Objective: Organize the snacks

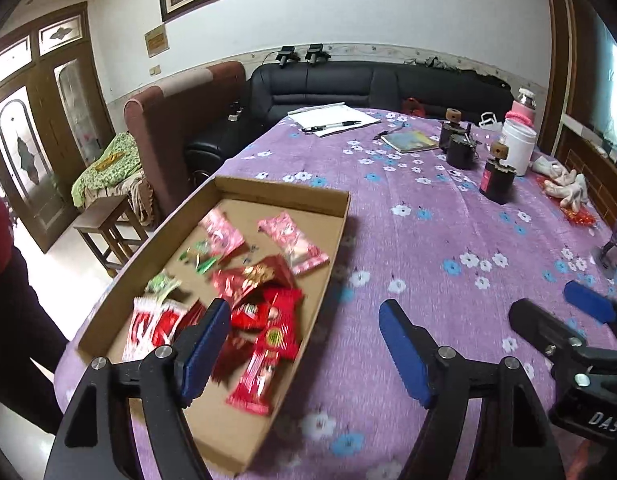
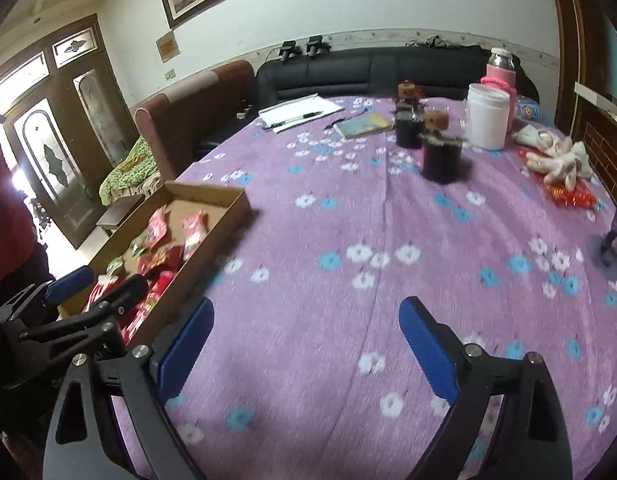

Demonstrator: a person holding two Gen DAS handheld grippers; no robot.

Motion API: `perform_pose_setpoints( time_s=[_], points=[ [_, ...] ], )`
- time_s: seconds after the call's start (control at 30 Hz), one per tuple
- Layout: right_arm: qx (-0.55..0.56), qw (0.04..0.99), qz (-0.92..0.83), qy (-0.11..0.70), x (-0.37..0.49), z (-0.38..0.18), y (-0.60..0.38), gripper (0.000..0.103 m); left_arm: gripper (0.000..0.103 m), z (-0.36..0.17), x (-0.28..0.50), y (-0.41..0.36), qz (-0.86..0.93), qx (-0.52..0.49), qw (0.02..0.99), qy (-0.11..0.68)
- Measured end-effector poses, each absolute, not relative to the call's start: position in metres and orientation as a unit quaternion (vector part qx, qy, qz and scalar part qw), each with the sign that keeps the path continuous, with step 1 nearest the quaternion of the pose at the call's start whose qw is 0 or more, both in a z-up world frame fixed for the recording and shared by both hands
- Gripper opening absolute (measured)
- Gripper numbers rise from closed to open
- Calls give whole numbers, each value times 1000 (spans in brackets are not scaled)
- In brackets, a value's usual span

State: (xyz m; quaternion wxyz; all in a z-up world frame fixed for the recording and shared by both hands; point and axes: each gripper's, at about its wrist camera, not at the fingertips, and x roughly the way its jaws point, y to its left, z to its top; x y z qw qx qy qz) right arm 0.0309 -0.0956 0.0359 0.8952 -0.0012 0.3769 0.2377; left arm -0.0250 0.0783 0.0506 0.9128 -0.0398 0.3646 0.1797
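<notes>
Jaws wide; box (image 1: 340, 204) holds snacks (image 1: 264, 312).

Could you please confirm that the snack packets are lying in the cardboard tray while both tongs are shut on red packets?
Not quite. The snack packets do lie in the cardboard tray, but the left tongs and right tongs are open and empty, as each wrist view shows.

Right tongs (image 2: 306, 344) spread wide and empty above purple floral desk (image 2: 348, 208), cardboard box (image 2: 228, 200) of snack packets (image 2: 160, 264) at left, left tongs (image 2: 96, 284) over it
</notes>
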Motion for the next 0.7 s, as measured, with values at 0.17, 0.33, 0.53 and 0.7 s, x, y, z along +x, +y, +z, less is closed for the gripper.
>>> perform_pose_setpoints(
  time_s=[0.17, 0.33, 0.53, 0.7],
  points=[
    [-37, 888, 271, 369, 5, 29, -58, 94, 91, 45, -60, 94, 230, -32, 906, 355],
    [-41, 876, 303, 372, -6, 18, -25, 94, 98, 37, -85, 129, 249, -63, 894, 368],
    [-56, 868, 317, 378, -16, 12, -4, 94, 98, 36, -109, 160, 281, -86, 893, 341],
    [-60, 867, 316, 380, -19, 10, -1, 94, 102, 40, -115, 171, 284, -71, 898, 328]
  ],
)
